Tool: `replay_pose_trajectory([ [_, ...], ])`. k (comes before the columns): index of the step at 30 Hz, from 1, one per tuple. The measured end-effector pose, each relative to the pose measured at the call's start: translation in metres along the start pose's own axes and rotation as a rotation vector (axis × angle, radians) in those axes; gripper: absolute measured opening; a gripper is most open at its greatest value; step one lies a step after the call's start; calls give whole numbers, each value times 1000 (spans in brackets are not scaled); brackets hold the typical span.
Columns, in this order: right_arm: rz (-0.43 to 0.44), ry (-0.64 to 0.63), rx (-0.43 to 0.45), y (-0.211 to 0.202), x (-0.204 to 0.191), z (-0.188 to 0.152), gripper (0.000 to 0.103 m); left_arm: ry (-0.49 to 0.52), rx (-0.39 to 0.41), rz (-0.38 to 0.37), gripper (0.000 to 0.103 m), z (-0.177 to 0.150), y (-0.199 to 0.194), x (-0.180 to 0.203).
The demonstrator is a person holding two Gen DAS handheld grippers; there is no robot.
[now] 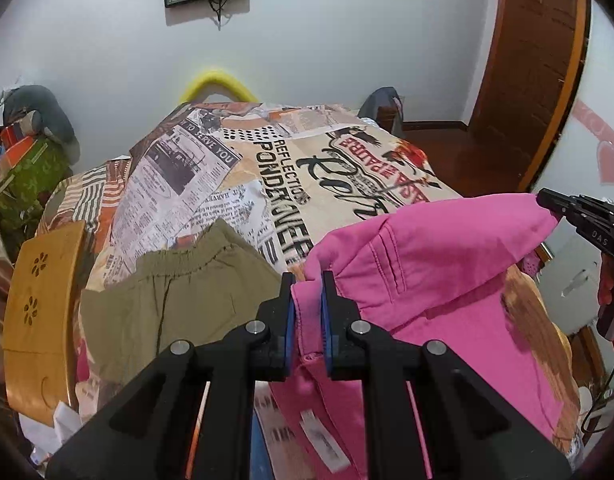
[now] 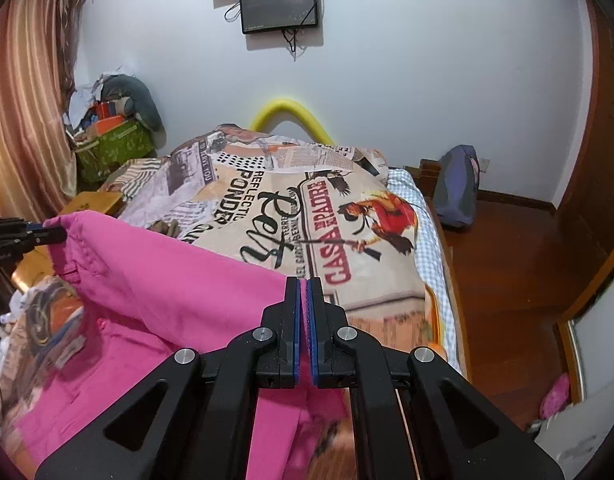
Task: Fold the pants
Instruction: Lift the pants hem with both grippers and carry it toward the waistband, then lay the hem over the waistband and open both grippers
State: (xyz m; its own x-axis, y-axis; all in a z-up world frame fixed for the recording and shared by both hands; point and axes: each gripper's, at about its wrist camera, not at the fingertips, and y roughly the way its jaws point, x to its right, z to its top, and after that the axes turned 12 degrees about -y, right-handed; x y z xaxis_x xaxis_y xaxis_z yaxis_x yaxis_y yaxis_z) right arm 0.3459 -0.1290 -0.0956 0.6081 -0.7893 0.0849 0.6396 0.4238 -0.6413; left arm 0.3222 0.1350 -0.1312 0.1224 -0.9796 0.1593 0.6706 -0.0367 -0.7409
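Printed bedspread – olive shorts on it – wall monitor beyond.

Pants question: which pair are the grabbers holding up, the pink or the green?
The pink pants: left gripper and right gripper pinch them. The olive-green pants lie untouched on the bed.
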Motion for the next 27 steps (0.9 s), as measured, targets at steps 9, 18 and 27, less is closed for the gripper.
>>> replay_pose_trajectory([
  [9,22,25,-31,-28,-16,-41,3,33,-7,-9,11,-57,-31,13],
  [18,37,7,-55,-53,-37,-85,3,93,19,22,11,-112,-55,23],
  [27,60,26,-116,-61,-52,-132,3,158,4,34,11,-175,-63,31],
])
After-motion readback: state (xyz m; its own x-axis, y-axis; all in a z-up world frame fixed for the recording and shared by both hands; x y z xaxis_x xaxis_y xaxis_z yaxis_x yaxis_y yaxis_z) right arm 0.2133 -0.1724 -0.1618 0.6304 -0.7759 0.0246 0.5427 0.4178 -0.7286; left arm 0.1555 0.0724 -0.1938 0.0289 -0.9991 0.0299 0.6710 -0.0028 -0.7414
